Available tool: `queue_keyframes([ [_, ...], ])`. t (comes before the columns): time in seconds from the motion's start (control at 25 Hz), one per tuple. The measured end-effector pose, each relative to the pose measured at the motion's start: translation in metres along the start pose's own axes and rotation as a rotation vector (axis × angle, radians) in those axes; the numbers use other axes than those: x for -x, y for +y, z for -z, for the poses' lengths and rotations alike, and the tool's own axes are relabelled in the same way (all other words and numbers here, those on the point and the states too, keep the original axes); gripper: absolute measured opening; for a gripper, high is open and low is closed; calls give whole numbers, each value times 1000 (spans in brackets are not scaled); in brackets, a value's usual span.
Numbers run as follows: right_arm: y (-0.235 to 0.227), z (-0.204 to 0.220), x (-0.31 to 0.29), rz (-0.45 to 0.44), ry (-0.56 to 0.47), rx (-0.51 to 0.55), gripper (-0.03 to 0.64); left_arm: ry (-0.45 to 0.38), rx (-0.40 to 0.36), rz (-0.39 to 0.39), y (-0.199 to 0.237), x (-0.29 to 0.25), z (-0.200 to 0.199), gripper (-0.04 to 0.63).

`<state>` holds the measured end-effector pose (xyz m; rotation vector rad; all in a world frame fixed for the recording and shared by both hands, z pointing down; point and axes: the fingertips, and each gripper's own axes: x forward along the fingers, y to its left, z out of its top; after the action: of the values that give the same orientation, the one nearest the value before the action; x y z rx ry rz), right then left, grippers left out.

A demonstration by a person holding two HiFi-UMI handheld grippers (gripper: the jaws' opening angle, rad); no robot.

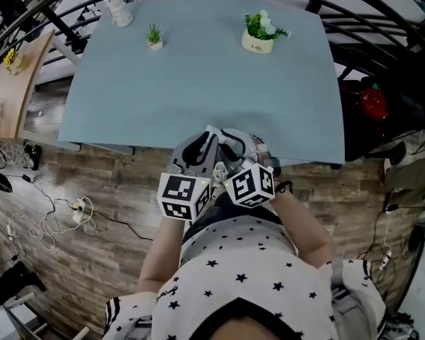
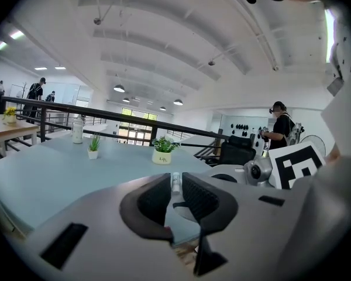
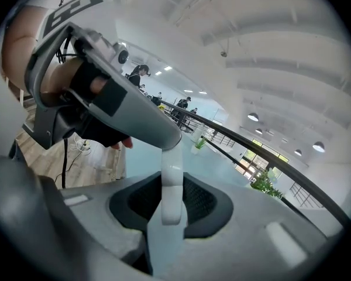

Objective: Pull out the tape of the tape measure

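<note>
A white tape measure [image 3: 171, 195] sits edge-on between the dark pads of my right gripper [image 3: 171, 186], which is shut on it. My left gripper [image 2: 175, 185] has its jaws drawn narrow around a small white-and-metal piece, the tape's end [image 2: 175, 182], at their tips. In the head view the left gripper [image 1: 210, 136] and the right gripper [image 1: 234, 140] are held close together in front of the person's body, over the near edge of the pale blue table [image 1: 198, 83]. There the tape measure is hidden between them.
At the table's far side stand a small green plant [image 1: 154, 37], a flowering pot [image 1: 259, 34] and a white bottle [image 1: 120, 11]. A black railing [image 1: 354, 20] runs behind and to the right. Cables [image 1: 49, 218] lie on the wooden floor at the left.
</note>
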<state>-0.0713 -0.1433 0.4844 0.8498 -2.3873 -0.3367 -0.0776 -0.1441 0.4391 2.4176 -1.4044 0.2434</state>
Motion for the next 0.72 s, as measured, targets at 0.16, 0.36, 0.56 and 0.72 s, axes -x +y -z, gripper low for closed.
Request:
queue_keyframes([
  [0.16, 9, 4, 14, 11, 0, 7, 101, -7, 11, 24, -12, 9, 6, 57],
  [0.36, 18, 12, 28, 18, 4, 6, 101, 0, -4, 39, -26, 18, 14, 41],
  [0.56, 21, 13, 40, 30, 2, 3, 101, -26, 12, 50, -36, 24, 14, 34],
  [0.72, 19, 13, 50, 41, 0, 8, 101, -41, 16, 57, -44, 27, 11, 32],
])
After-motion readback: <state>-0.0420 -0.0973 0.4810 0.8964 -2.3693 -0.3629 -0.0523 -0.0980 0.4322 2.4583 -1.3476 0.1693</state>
